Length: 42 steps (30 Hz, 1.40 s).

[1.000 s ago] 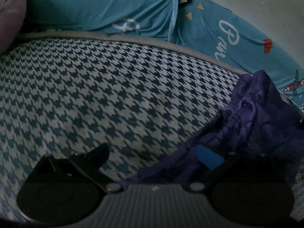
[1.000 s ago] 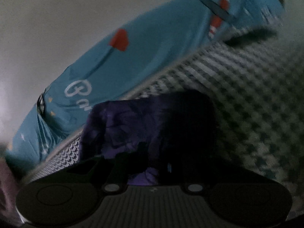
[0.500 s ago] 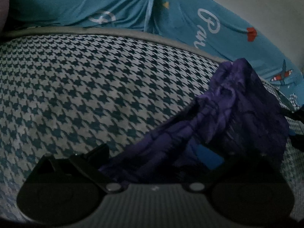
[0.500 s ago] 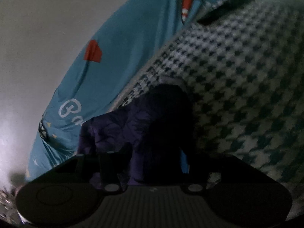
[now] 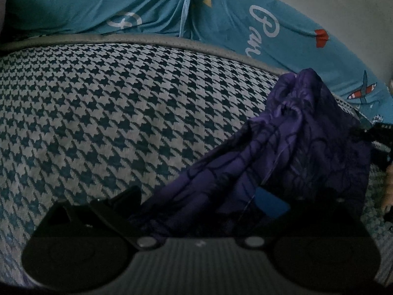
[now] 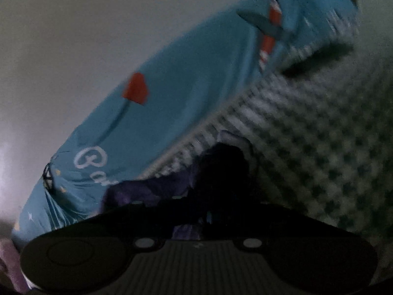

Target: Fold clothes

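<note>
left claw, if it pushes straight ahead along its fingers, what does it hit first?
Most likely the purple garment, bunched between and just beyond the left claw. Past that lies the houndstooth bed cover. Depth is unclear, so the cloth may already be touching the fingers.

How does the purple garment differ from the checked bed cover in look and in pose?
The purple garment is plain dark violet; the checked bed cover has a blue and white houndstooth pattern. The garment is bunched and lifted into a peak; the cover lies flat and smooth. Both are cloth.
</note>
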Available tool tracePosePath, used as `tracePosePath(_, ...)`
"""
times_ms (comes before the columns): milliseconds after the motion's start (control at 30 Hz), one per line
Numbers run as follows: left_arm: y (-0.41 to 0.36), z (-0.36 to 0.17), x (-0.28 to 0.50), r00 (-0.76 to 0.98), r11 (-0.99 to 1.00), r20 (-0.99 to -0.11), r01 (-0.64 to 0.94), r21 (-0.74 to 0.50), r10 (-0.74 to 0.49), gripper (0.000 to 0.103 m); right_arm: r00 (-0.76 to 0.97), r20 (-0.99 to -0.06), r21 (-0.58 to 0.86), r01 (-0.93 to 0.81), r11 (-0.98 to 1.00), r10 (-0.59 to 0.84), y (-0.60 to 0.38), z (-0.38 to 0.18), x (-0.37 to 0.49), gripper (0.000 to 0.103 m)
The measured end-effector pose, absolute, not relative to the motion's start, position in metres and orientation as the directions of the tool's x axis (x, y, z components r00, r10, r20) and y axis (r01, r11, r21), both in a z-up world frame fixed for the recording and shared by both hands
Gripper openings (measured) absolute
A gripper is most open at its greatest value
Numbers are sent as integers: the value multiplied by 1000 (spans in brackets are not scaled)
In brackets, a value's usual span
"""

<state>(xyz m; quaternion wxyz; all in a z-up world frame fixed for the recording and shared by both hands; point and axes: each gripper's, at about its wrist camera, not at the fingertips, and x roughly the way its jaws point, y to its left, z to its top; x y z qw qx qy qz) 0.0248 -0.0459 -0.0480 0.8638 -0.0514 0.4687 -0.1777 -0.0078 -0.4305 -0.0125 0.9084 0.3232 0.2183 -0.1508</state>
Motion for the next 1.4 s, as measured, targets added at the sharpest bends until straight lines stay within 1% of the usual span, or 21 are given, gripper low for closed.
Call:
tracePosePath(100,-46,-48,25,497,931,-791,258,-259,-358,103,859,-475,451,423,786,-189,-422,-2,-7,8)
tracePosePath(167,-45,-47,25,506,932,-786,255,-258,-356,103,829,-512,409,465,785,-224,-422,-6,-3,9)
tracePosePath(233,-44,-45,25,517,934,-781,249,-255,-351,103,794,-563,405,508,760,-230,-427,-14,-1,10)
tracePosePath(333,-37,-44,26,538,946,-781,235,-223,-318,103,762,-598,422,563,711,-248,-434,-15,-7,28)
tracePosePath(367,-35,-43,26,545,950,-780,230,-213,-306,103,759,-594,409,569,714,-264,-432,-11,-10,33)
tracePosePath(467,-24,-43,27,561,959,-780,211,-191,-279,103,753,-581,369,582,724,-308,-423,0,-18,34)
tracePosePath(533,-14,-42,27,561,961,-781,189,-203,-275,103,756,-570,340,573,746,-322,-415,7,-22,38)
tracePosePath(700,9,-36,18,563,962,-780,142,-234,-273,103,768,-540,263,542,798,-343,-392,23,-29,39)
tracePosePath(800,21,-30,12,572,964,-777,120,-236,-261,103,792,-540,282,489,825,-285,-381,28,-33,39)
tracePosePath(1067,43,-24,-3,586,970,-776,77,-232,-232,103,830,-558,385,258,886,1,-337,27,-31,39)
tracePosePath(1267,51,-30,-18,561,970,-797,53,-237,-225,103,797,-592,366,136,921,117,-300,17,-19,39)
tracePosePath(1400,56,-34,-23,560,975,-802,49,-217,-206,103,784,-601,359,86,929,159,-283,10,-10,39)
